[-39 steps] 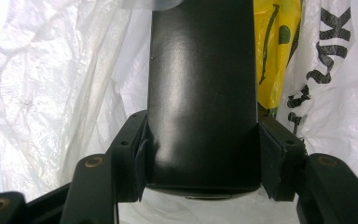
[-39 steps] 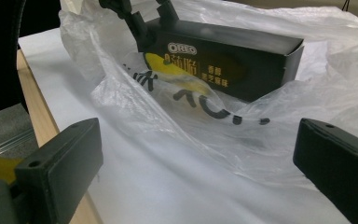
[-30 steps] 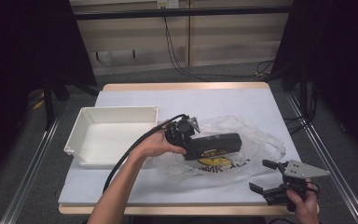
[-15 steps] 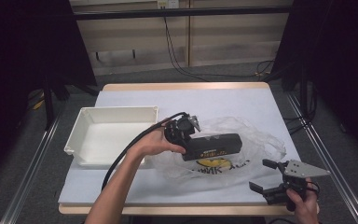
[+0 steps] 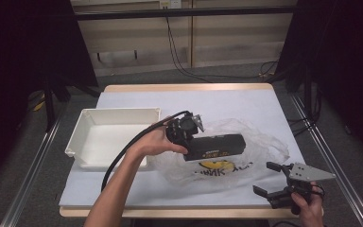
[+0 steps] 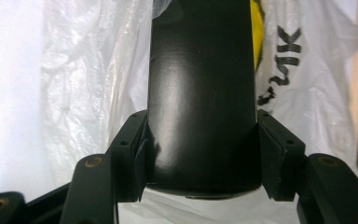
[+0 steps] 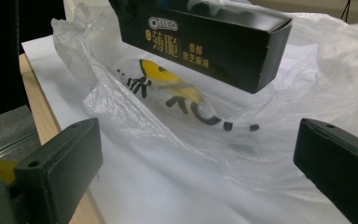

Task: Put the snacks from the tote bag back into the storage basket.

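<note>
Left claw [image 5: 189, 137] gripped the black Oreo box [image 5: 215, 146] at one end, above the plastic bag [image 5: 246, 142]. Right claw [image 5: 276, 182] hung open near the table [image 5: 227, 99] edge. Risk: end-held box could pivot or slip.

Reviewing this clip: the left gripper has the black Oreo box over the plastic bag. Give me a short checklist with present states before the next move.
1. Left gripper clamped on the Oreo box: ok, pads press both sides in the left gripper view.
2. Box clear of the plastic bag: ok, the right gripper view shows it hanging above the film.
3. Right gripper open and holding nothing: ok.
4. White tray free to receive the box: ok, no contents seen.
5. Bag snagged on the box's far side: cannot tell.
</note>
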